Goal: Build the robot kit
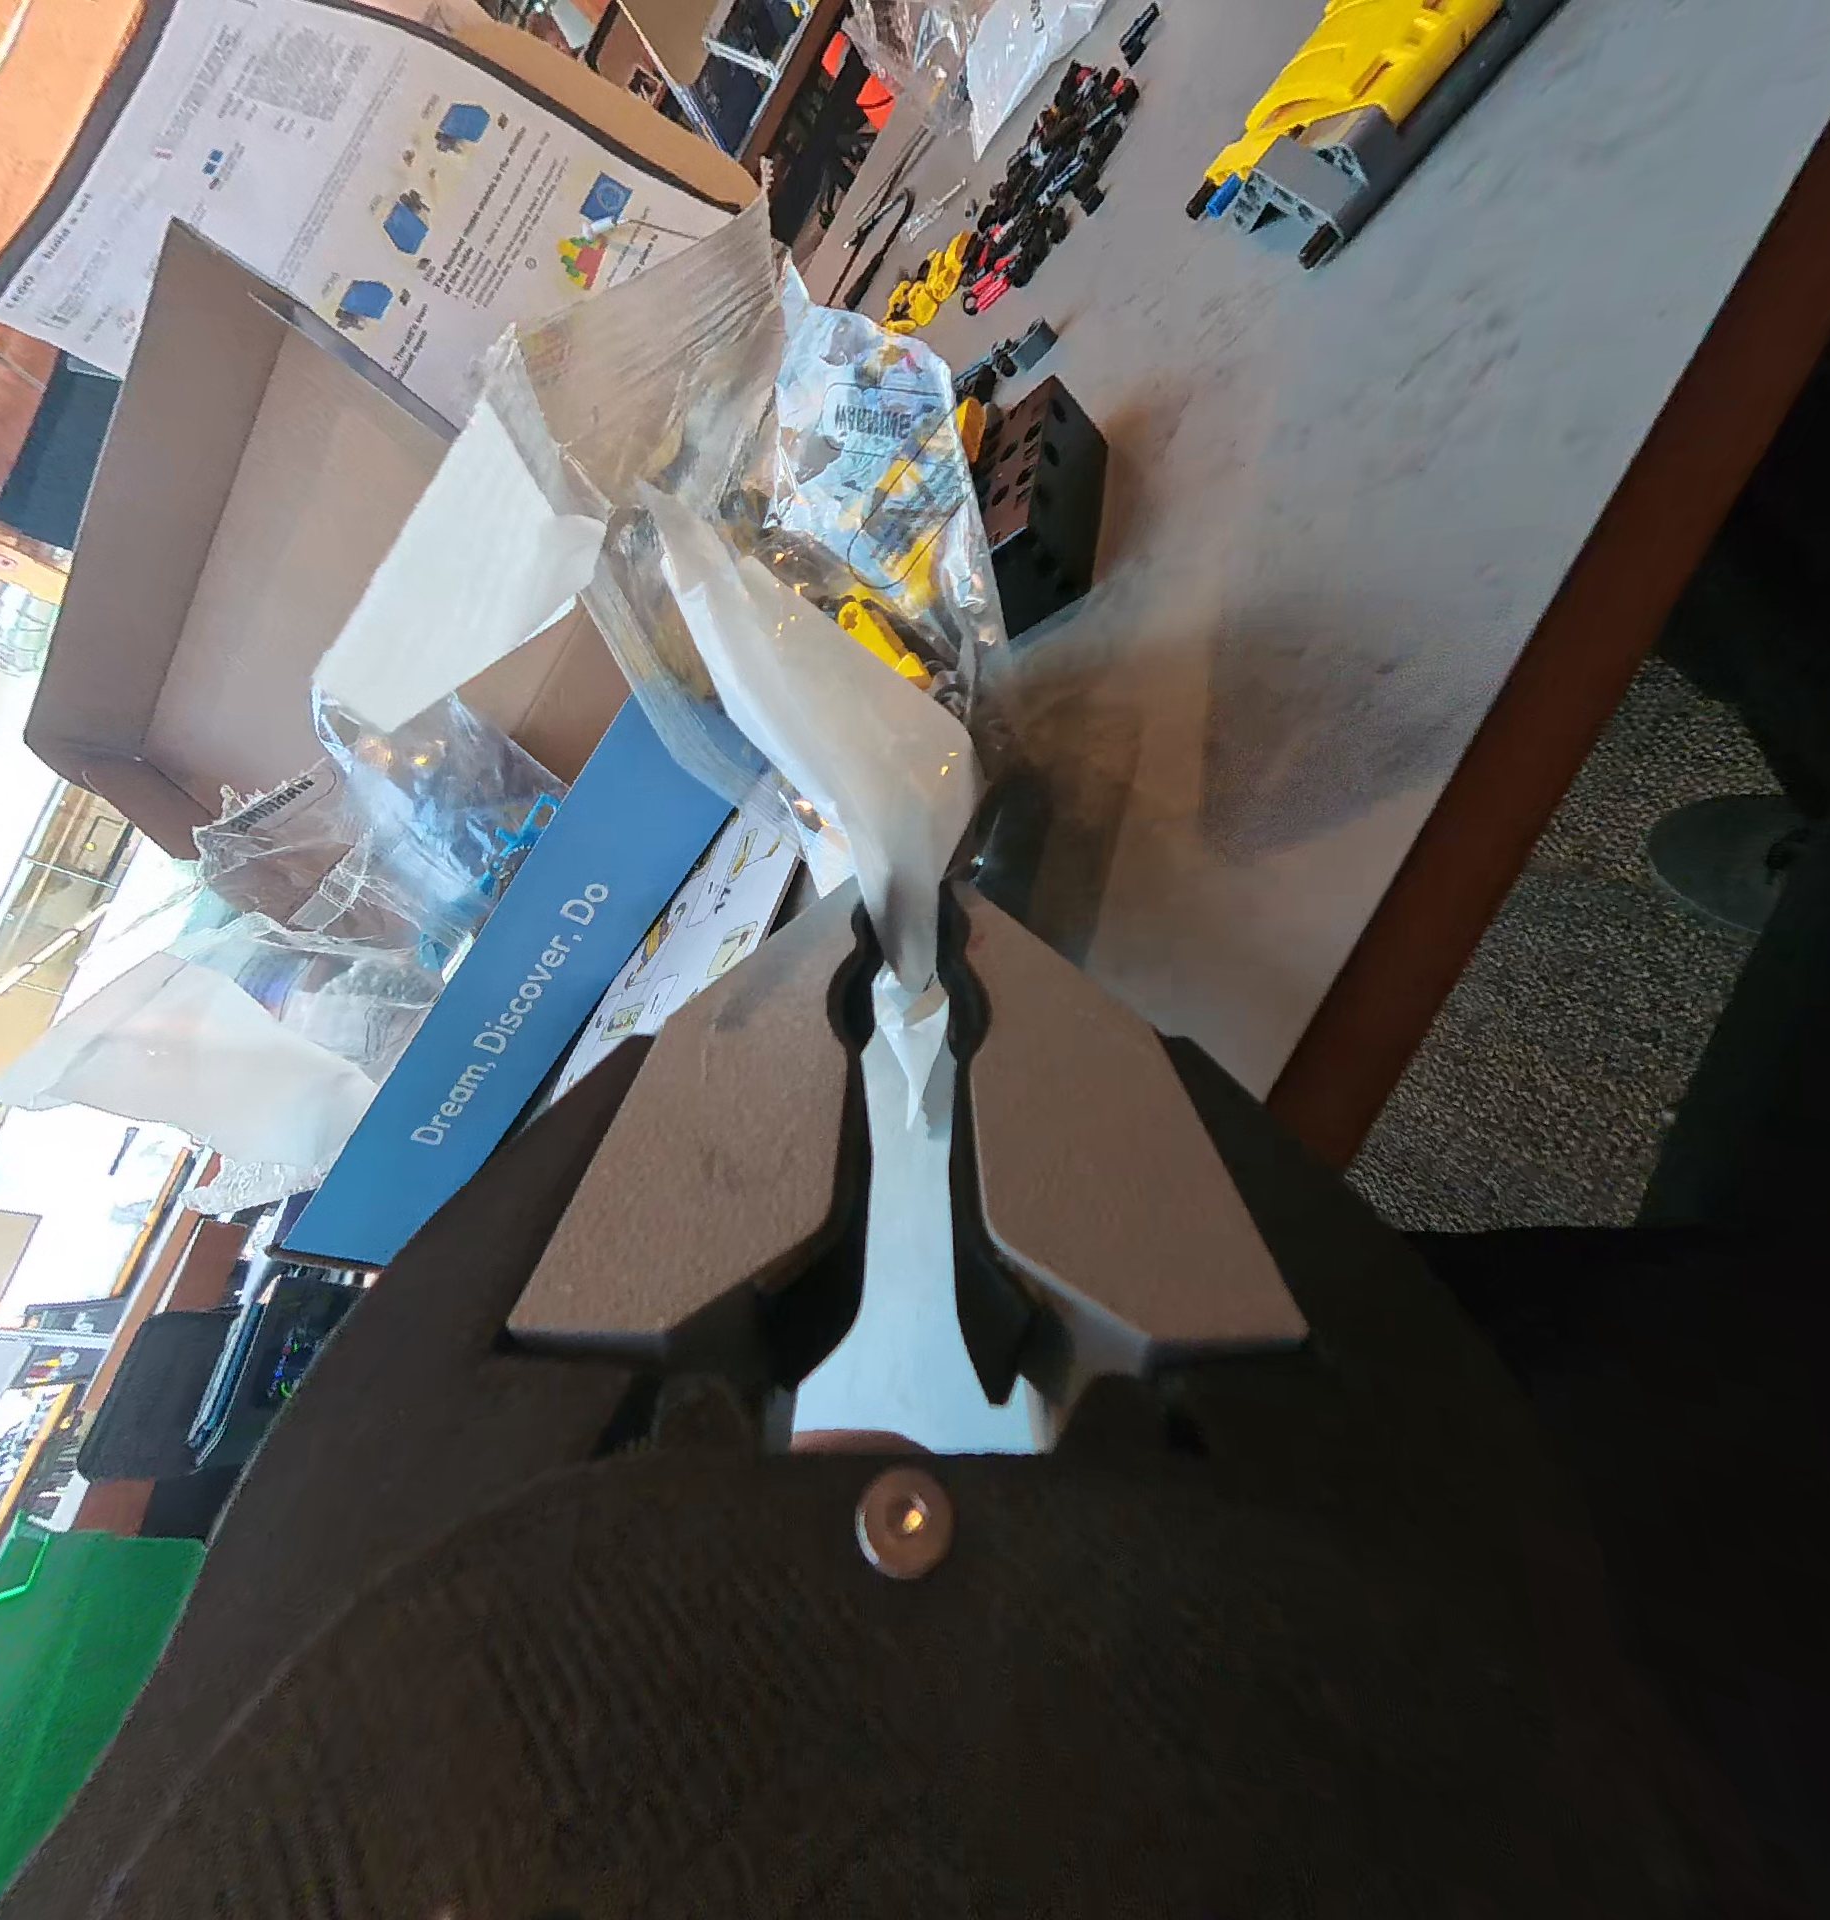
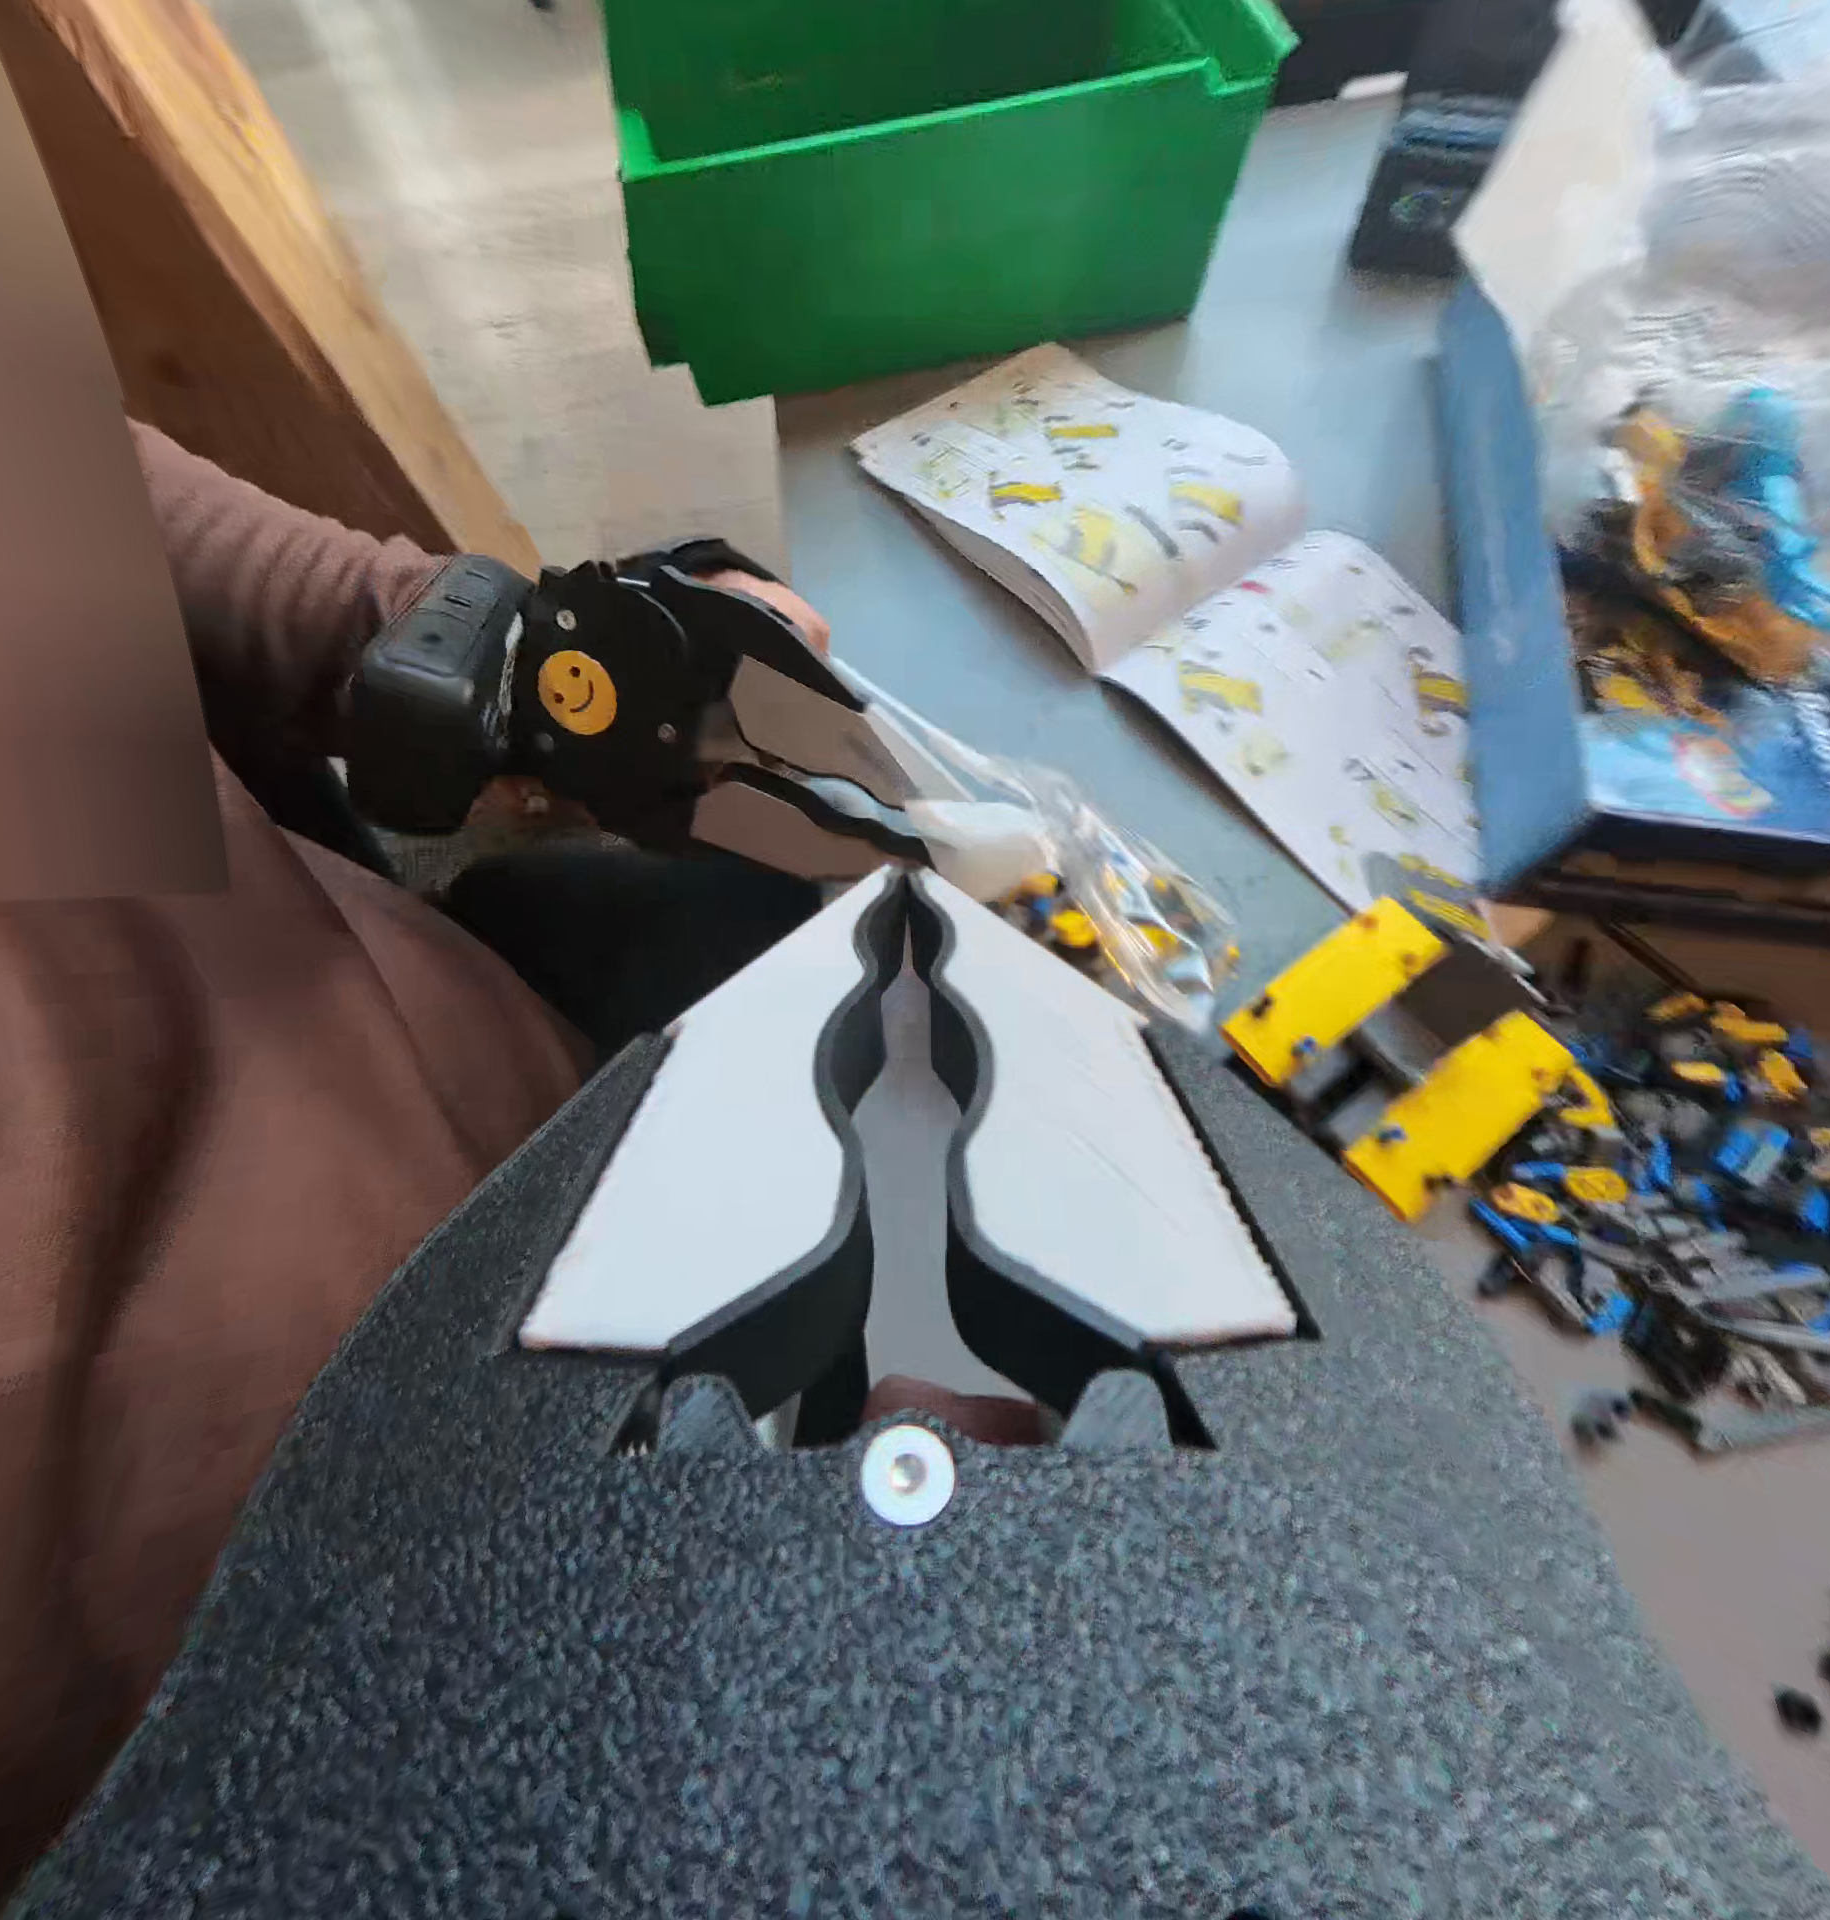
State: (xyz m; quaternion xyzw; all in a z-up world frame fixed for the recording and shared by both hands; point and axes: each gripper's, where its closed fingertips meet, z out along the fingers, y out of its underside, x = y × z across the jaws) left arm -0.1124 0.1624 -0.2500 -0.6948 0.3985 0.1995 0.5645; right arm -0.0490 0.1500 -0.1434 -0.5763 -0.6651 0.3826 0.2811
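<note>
My left gripper (image 1: 911,935) is shut on the white end of a clear plastic bag (image 1: 838,582) of small yellow and black building pieces, and holds it up over the grey table (image 1: 1410,416). The right wrist view shows the same left gripper (image 2: 890,800) held by a hand in a brown sleeve, with the bag (image 2: 1108,904) hanging from its tips. My right gripper (image 2: 906,883) is shut with nothing visible between its fingers. Its tips are right beside the bag's white end; I cannot tell whether they touch.
A green bin (image 2: 890,229) stands at the back. An open instruction booklet (image 2: 1150,582), a blue box (image 2: 1513,623) with more bags, a yellow-grey built piece (image 2: 1410,1039) and a pile of loose pieces (image 2: 1700,1195) lie to the right. An open cardboard box (image 1: 267,520) and a black block (image 1: 1046,488) are behind the bag. The tips of one gripper are about 12 centimeters away from the tips of the other.
</note>
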